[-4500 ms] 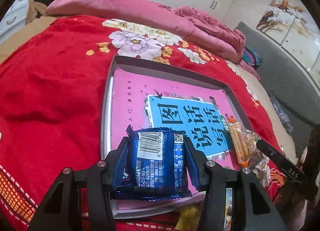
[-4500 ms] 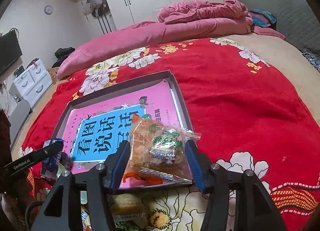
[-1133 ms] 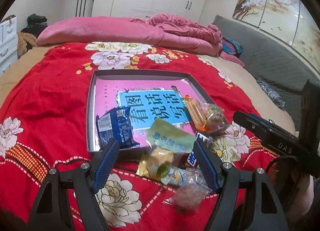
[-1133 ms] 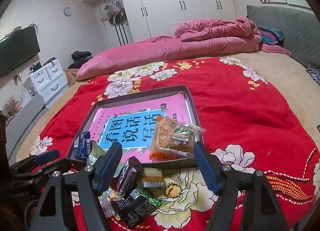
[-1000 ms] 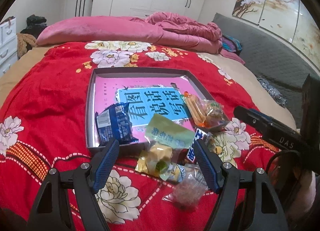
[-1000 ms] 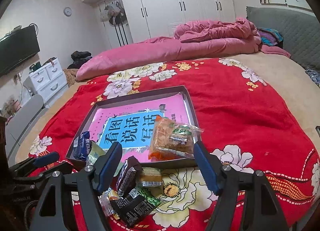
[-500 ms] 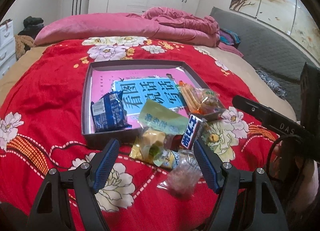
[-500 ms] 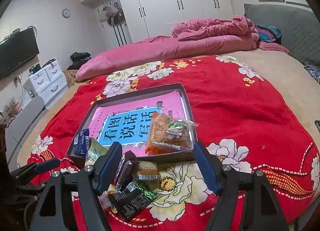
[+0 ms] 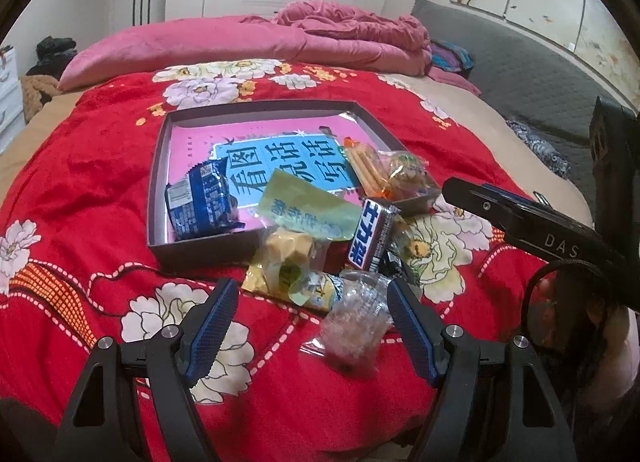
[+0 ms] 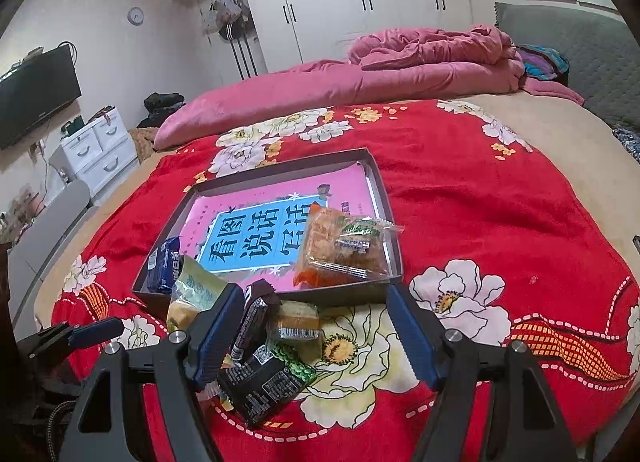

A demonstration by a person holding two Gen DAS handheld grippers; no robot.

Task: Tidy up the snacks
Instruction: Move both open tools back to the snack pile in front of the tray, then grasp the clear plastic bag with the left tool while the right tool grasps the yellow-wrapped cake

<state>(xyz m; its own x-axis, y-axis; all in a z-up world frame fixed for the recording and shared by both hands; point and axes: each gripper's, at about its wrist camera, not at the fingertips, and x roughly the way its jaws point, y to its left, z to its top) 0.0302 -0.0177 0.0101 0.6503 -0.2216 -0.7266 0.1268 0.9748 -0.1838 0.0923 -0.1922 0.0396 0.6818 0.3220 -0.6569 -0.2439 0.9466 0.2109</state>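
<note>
Both tongs, left (image 9: 310,322) and right (image 10: 316,332), hang spread and empty over the pile (image 9: 320,258), so next up's grabbing a snack for the box (image 9: 192,254).

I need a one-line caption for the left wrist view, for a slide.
Open left gripper hovering over loose snacks beside the tray, which already holds a blue packet.

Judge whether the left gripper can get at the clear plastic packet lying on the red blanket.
Probably yes: the left gripper is open, the clear plastic packet lies between its fingers, and nothing covers it.
</note>
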